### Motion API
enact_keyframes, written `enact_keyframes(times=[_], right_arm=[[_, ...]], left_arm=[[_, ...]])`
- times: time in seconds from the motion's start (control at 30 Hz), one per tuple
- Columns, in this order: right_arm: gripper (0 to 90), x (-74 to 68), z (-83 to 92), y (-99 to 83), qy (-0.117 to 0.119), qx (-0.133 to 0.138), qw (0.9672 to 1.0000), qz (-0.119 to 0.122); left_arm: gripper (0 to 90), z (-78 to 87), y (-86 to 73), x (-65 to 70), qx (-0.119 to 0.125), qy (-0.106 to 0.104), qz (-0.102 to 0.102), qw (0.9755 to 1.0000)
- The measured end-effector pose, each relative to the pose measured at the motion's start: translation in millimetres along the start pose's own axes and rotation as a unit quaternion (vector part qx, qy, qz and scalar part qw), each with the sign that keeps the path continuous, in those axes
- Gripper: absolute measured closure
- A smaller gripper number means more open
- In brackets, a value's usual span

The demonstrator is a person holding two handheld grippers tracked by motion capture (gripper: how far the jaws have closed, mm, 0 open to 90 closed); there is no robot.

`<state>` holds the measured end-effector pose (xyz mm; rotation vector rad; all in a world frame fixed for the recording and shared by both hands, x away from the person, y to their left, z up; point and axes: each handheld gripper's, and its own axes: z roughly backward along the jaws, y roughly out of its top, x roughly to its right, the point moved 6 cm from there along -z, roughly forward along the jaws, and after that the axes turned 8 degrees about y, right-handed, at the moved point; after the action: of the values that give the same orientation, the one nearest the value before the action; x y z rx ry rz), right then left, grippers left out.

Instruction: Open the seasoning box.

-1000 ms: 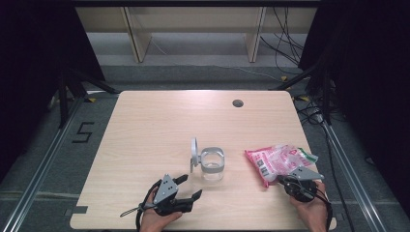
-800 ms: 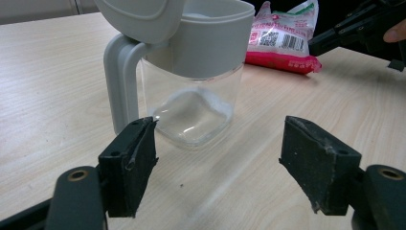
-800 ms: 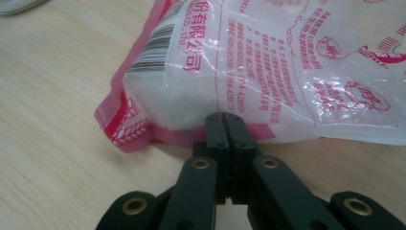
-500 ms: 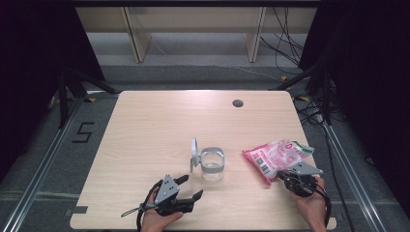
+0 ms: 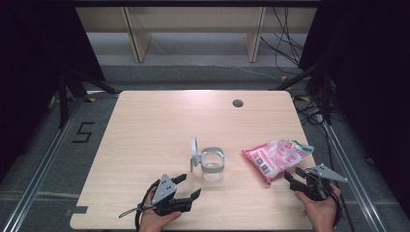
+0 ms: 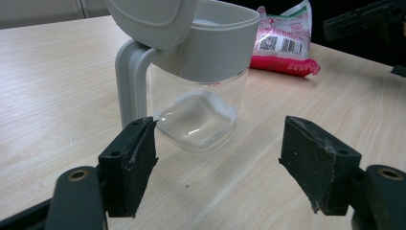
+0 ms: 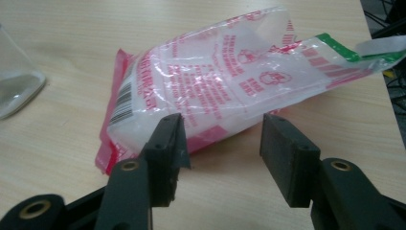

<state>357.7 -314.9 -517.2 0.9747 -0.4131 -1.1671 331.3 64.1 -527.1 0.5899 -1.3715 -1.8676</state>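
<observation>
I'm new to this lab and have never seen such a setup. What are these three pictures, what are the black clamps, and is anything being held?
There is no robot here: a person holds a hand-held two-jaw gripper in each hand. The high view looks down on a wooden table. There the left gripper shows at the bottom left and the right gripper at the bottom right. The other two pictures come from cameras riding on the grippers, looking along their black jaws.

On the table stands a clear plastic container with a grey collar and a grey lid flipped open. To its right lies a pink and white plastic bag, printed with a barcode.

Nothing is held. The left gripper's jaws stand open in front of the container. The right gripper's jaws have just been opening; the bag's edge lies just beyond them, unpinched.
</observation>
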Motion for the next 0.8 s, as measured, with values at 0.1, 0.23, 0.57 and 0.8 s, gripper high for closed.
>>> enact_keyframes(times=[0.1,0.23,0.57,0.8], right_arm=[[48.9,9.8,-3.0,0.2,-0.008,0.008,0.9998,0.018],[45.1,11.7,-3.0,0.4,-0.012,0.010,0.9998,-0.009],[40.7,19.7,-14.8,6.7,-0.011,0.030,0.9982,-0.051],[39.3,26.4,-17.1,7.6,-0.017,0.038,0.9981,-0.045]], left_arm=[[27.3,-1.7,-1.1,1.0,-0.002,-0.002,0.000,1.0000],[27.3,-1.3,-1.4,1.6,-0.007,0.001,-0.002,1.0000],[27.3,-0.8,-1.2,2.0,-0.005,0.001,-0.004,1.0000],[27.3,-3.0,-1.1,6.2,-0.004,-0.008,-0.007,0.9999]])
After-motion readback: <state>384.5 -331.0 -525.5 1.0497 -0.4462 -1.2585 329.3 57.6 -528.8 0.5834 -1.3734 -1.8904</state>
